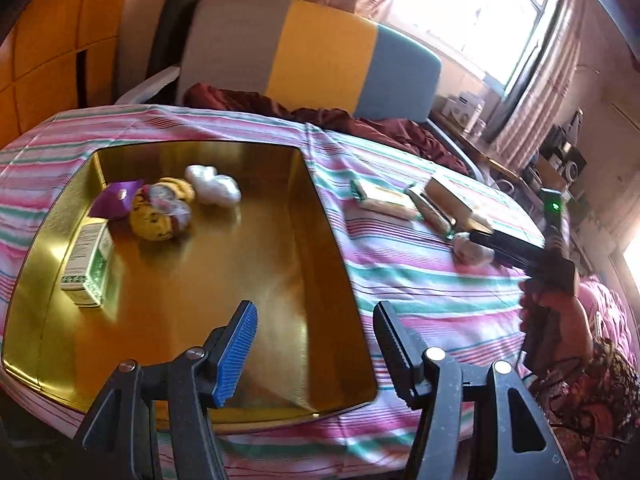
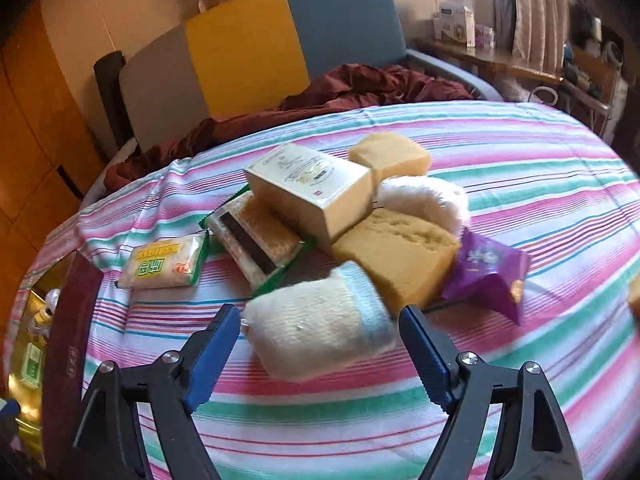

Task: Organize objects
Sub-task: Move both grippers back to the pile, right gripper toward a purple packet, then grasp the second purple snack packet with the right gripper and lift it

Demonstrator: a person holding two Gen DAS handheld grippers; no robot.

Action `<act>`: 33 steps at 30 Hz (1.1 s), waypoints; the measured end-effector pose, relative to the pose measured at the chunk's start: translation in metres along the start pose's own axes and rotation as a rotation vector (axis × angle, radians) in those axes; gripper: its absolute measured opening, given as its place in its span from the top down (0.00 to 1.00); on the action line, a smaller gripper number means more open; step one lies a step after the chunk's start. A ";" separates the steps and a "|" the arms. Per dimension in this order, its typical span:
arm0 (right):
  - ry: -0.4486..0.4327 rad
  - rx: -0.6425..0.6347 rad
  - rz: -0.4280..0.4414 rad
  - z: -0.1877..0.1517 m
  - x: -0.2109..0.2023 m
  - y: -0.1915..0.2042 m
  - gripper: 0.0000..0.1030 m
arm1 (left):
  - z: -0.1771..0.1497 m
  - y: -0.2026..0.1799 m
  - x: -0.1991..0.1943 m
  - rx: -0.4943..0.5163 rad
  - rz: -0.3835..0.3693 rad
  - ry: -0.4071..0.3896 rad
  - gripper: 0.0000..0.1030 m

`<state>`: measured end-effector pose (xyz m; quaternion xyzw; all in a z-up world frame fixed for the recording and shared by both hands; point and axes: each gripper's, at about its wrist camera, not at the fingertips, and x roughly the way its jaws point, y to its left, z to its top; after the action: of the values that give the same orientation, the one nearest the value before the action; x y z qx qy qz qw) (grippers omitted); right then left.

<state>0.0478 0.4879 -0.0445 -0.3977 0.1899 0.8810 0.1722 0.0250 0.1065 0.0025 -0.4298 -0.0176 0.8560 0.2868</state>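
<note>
Your gold tin (image 1: 320,248) sits on the striped cloth (image 1: 420,292) and holds a green-white box (image 1: 86,266) at its left wall, plus a purple packet (image 1: 114,198), a yellow plush (image 1: 160,216) and a white fluffy piece (image 1: 214,184) toward the far wall. Left gripper (image 1: 316,344) hovers over the tin's near right corner, jaws wide, nothing held. Right of the tin, your right gripper (image 2: 320,346) is spread wide around a cream sponge with blue edge (image 2: 320,320), not clamped. Beyond it, crowded together: yellow sponge (image 2: 396,256), cream box (image 2: 312,188), snack packs (image 2: 168,266)
</note>
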 end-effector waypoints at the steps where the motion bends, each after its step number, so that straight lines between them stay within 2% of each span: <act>1: 0.000 -0.011 0.019 -0.003 0.000 0.005 0.19 | 0.000 -0.003 0.001 0.008 0.003 0.002 0.41; 3: 0.001 -0.034 0.039 -0.009 -0.001 0.015 0.19 | 0.000 -0.011 0.002 0.027 0.000 0.007 0.41; 8: 0.007 -0.089 0.162 -0.039 -0.018 0.038 0.19 | 0.005 -0.029 0.009 0.058 -0.020 0.021 0.41; 10: -0.014 -0.112 0.175 -0.047 -0.029 0.037 0.20 | 0.006 -0.039 0.013 0.074 -0.029 0.032 0.41; 13: -0.102 -0.131 0.100 -0.045 -0.046 0.019 0.20 | 0.007 -0.049 0.017 0.086 -0.050 0.044 0.41; 16: -0.169 -0.132 -0.041 -0.026 -0.050 -0.013 0.20 | 0.006 -0.061 0.021 0.108 -0.065 0.057 0.41; 18: -0.166 -0.121 -0.115 -0.008 -0.046 -0.038 0.20 | 0.004 -0.070 0.023 0.125 -0.074 0.062 0.41; 22: -0.090 -0.169 -0.235 0.015 -0.024 -0.074 0.20 | 0.000 -0.085 0.026 0.158 -0.088 0.075 0.41; 26: -0.027 -0.250 -0.220 0.019 -0.006 -0.088 0.21 | -0.004 -0.096 0.031 0.180 -0.098 0.098 0.41; 29: -0.002 -0.314 -0.182 0.018 0.007 -0.085 0.27 | -0.007 -0.102 0.035 0.201 -0.090 0.113 0.41; 33: -0.027 -0.296 -0.149 0.014 0.012 -0.090 0.27 | -0.009 -0.106 0.038 0.217 -0.083 0.127 0.41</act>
<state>0.0726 0.5743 -0.0631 -0.4198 0.0255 0.8894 0.1793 0.0640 0.2122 -0.0013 -0.4486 0.0754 0.8114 0.3670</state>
